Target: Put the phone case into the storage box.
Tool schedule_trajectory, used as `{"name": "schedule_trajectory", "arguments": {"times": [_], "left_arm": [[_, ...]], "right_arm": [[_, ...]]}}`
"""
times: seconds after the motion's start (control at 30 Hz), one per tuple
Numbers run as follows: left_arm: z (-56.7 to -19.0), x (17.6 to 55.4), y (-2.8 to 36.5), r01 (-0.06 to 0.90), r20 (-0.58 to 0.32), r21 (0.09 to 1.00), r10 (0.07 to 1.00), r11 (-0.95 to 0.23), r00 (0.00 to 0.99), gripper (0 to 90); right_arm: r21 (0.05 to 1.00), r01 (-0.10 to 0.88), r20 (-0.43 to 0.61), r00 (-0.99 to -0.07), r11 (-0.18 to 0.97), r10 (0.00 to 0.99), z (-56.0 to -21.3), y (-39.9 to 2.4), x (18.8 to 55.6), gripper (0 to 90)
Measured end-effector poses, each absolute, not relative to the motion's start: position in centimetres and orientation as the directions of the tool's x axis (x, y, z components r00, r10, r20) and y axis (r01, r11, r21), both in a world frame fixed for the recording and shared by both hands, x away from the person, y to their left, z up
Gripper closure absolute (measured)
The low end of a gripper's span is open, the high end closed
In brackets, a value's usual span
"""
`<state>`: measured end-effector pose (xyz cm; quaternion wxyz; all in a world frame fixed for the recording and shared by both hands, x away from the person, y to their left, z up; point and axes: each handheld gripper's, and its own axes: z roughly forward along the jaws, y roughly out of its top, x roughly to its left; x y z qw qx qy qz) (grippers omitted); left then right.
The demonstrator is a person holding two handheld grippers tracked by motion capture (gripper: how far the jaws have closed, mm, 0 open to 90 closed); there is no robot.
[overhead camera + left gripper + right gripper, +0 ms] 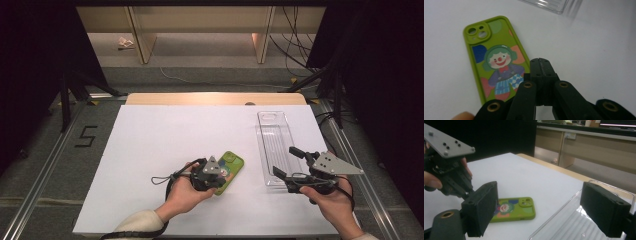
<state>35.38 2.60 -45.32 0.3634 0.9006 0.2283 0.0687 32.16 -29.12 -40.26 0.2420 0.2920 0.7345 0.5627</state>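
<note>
Jaws of your left gripper (pixel 540 60) are pressed together with nothing between them, their joined tips resting just beside the right long edge of the green phone case (pixel 496 57), near its lower half; whether the tips actually touch the case's rim you cannot tell from the left gripper view. That case lies flat on the white table (pixel 150 145), camera cut-out pointing away from you, its back printed with a clown figure with green hair and a red nose. In the high view your left gripper (pixel 216 176) sits over the near end of the case (pixel 231 167), your left hand (pixel 184 196) wrapped around its body, and a thin black cable loops off to the left of it. Your right gripper (pixel 285 162) stands wide open and holds nothing; it hovers at the near end of the clear plastic tray (pixel 272 135), which lies lengthwise on the right part of the table, well apart from the case. In the right gripper view your two black pads (pixel 482 207) frame the scene: the case (pixel 520 211) lies low on the table beyond the left pad, the tray's ribbed floor (pixel 574 225) spreads between the pads, and your left gripper's grey plate (pixel 446 143) shows at upper left above the case's far end. Your right hand (pixel 332 200) grips the tool from below, at the table's near right corner.
</note>
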Motion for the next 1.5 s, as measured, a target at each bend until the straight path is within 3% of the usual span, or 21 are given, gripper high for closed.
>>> {"name": "schedule_trajectory", "arguments": {"times": [0.9, 1.5], "left_arm": [[-47.4, 35.2, 1.4, 0.358, -0.033, 0.595, 0.423, -0.720, 0.905, 90.0], [-47.4, 36.6, 3.8, 0.423, -0.032, 0.556, 0.491, -0.715, 0.871, 90.0]], "right_arm": [[0.966, 0.162, -0.028, -0.710, 0.202, 0.704, -40.2, -29.4, 32.2, 16.1], [0.967, 0.161, -0.026, -0.705, 0.195, 0.709, -40.2, -29.7, 32.2, 16.1]]}}
